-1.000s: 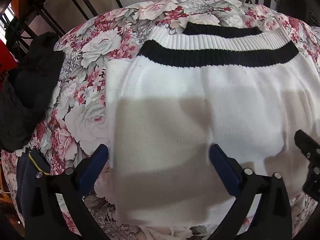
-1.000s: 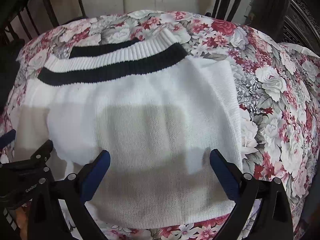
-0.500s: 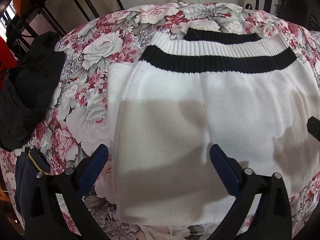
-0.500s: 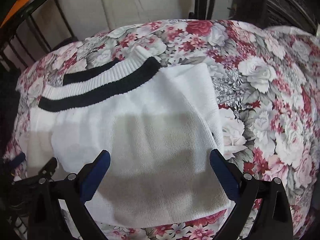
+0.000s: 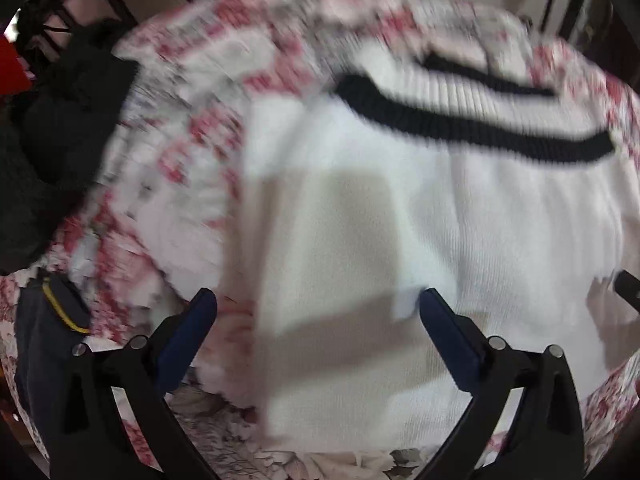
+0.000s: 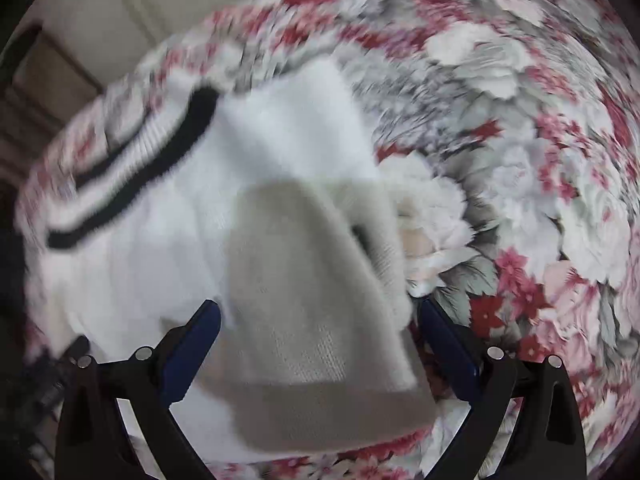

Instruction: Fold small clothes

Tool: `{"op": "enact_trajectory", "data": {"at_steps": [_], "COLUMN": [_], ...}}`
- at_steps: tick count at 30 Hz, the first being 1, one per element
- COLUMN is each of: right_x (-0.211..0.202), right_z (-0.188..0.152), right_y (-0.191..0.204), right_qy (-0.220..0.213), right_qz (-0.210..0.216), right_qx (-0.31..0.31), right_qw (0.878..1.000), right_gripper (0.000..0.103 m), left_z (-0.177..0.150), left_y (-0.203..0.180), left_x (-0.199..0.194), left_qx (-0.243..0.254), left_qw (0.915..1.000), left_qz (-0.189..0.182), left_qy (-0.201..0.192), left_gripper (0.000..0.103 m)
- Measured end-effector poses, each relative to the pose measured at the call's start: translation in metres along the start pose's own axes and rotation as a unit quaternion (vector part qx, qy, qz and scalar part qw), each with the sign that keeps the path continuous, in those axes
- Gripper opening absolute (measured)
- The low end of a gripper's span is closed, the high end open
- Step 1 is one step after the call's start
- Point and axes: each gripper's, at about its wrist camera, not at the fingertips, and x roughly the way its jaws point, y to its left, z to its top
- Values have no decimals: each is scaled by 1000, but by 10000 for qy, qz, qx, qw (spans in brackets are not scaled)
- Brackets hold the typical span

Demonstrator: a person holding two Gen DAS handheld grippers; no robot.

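Note:
A white knit sweater (image 5: 460, 208) with a black-striped ribbed hem (image 5: 472, 124) lies flat on a floral-covered table (image 5: 192, 148). It also shows in the right wrist view (image 6: 288, 184), where its near right corner (image 6: 384, 368) sits between the fingers. My left gripper (image 5: 318, 320) is open and empty over the sweater's near left part. My right gripper (image 6: 318, 332) is open and empty over the sweater's near right part. Both views are blurred by motion.
Dark clothes (image 5: 52, 136) are piled at the table's left edge, with a navy item with yellow trim (image 5: 56, 320) below them. Dark chair frames (image 5: 572, 12) and a pale wall stand behind. Bare floral cloth (image 6: 520, 160) spreads right of the sweater.
My left gripper has swung left and tilted. My right gripper has swung right and closer to the sweater's right edge. Both stay open; the sweater lies as before.

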Motion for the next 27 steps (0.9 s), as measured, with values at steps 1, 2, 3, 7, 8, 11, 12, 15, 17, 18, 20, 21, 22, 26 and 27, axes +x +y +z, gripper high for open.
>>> {"op": "enact_trajectory", "data": {"at_steps": [1,2,3,7,8,11,12,15,17,18,20,21,22,26,27], "right_x": [-10,-24,-32,-33,-23,12,11,3,4,8,17,20,23,25,23], "right_z": [2,3,4,3,2,-9,-10,-12,-16,-19,-26,-29,-33,-39,-40], "right_y": [-2,-4,-5,-22,-26,-38,-40,-55,-75,-82,-101,-108,-114,-111,-101], "right_qy": [-149,-372,-500,-287,-30,605,550,585,580,579,570,551,516,275,211], "right_qz": [139,305,403,1045,1139,1454,1502,1809,2204,2399,2874,3053,3206,3305,3166], "right_qx": [77,141,189,689,817,1265,1316,1669,2135,2368,2908,3080,3205,2982,2728], "right_qw": [9998,9987,9978,9917,9901,9794,9783,9675,9500,9397,9108,8994,8898,8950,9082], "right_gripper": [99,99,99,99,100,100,100,100,100,100,100,100,100,100,100], "left_z": [2,6,7,7,6,3,5,9,12,13,14,15,15,3,-1], "left_y": [3,8,11,14,12,18,17,17,17,17,17,14,11,-19,-31], "left_x": [-6,-15,-18,9,20,26,23,6,-4,-10,-20,-23,-24,-25,-25], "left_qx": [-56,-143,-197,-171,-132,-366,-323,-325,-362,-383,-393,-339,-302,37,232], "left_qw": [9999,9995,9991,9996,9987,9975,9977,9989,9984,9976,9958,9946,9941,9930,9930], "left_qz": [-45,-140,-194,98,152,-32,-55,-184,-409,-572,-821,-973,-1036,-1182,-1152], "left_qy": [-117,-259,-313,218,460,601,593,269,129,42,-76,-90,-75,50,82], "left_gripper": [99,99,99,99,99,99,98,98,98,98,98,98,98,98,98]}}
